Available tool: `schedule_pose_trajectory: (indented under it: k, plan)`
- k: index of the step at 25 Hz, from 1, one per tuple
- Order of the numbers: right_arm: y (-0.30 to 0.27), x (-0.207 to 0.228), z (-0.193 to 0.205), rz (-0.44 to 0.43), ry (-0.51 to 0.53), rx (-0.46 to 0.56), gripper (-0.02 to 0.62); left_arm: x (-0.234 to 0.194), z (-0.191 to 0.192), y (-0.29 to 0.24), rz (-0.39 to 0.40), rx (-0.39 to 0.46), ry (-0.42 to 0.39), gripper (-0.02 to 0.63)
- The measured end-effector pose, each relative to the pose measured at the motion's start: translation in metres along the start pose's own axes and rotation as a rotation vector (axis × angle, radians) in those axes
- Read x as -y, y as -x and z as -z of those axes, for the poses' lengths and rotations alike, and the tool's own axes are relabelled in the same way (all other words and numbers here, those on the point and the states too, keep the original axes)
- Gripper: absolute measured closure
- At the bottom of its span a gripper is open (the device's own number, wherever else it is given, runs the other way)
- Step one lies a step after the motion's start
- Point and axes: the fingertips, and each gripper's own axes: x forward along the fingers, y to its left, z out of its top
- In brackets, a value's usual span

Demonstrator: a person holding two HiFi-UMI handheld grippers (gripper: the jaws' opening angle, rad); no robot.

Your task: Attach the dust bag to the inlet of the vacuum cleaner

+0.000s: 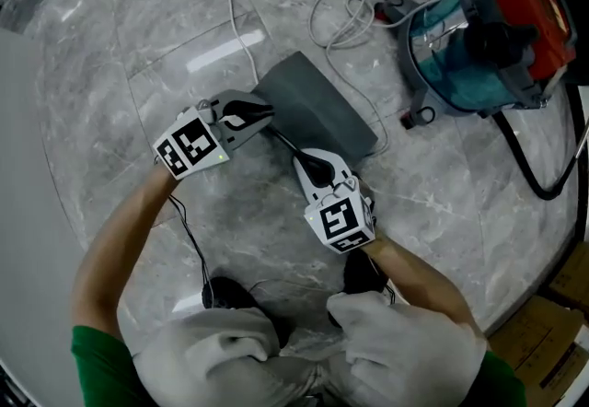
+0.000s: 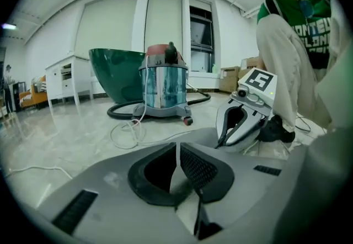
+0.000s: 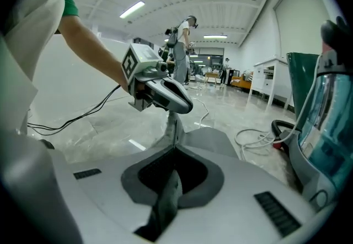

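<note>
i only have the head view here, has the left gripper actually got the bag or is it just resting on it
Observer: It has it. The left gripper view shows the left gripper with its jaws together on a thin fold of the grey dust bag.
Operator: and the right one
Observer: Same. In the right gripper view the right gripper is pinched shut on another fold of the bag.
Operator: is the vac standing up
Observer: Yes. Side on in the left gripper view, the vacuum cleaner stands upright on the floor, with a white cable looped in front.
</note>
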Motion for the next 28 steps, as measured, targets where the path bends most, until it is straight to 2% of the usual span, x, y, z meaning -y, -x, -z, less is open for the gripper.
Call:
schedule_pose_trajectory:
  k: [6,9,14,17,21,24,28]
  plan:
    - [0.028,0.038,-0.011,0.048,-0.044,0.017,0.581,0.015,-0.010,-0.015,0.144,-0.008,0.022,0.600]
    - [0.037,0.046,-0.015,0.026,-0.013,0.022,0.581,0.021,-0.014,-0.024,0.167,-0.024,0.009,0.584]
    - [0.045,0.047,-0.015,-0.037,0.099,0.032,0.581,0.022,-0.020,-0.034,0.194,-0.044,-0.027,0.555]
    - [0.048,0.053,-0.014,-0.050,0.088,0.031,0.581,0.024,-0.026,-0.039,0.217,-0.058,-0.073,0.555]
    - [0.054,0.061,-0.018,-0.057,0.084,0.046,0.581,0.023,-0.038,-0.047,0.203,-0.083,-0.147,0.558]
    - [0.064,0.077,-0.030,-0.023,0.072,0.069,0.581,0.018,-0.054,-0.052,0.181,-0.074,-0.168,0.562]
    - [0.083,0.097,-0.050,0.032,0.066,0.101,0.581,0.008,-0.091,-0.051,0.144,-0.033,-0.239,0.566]
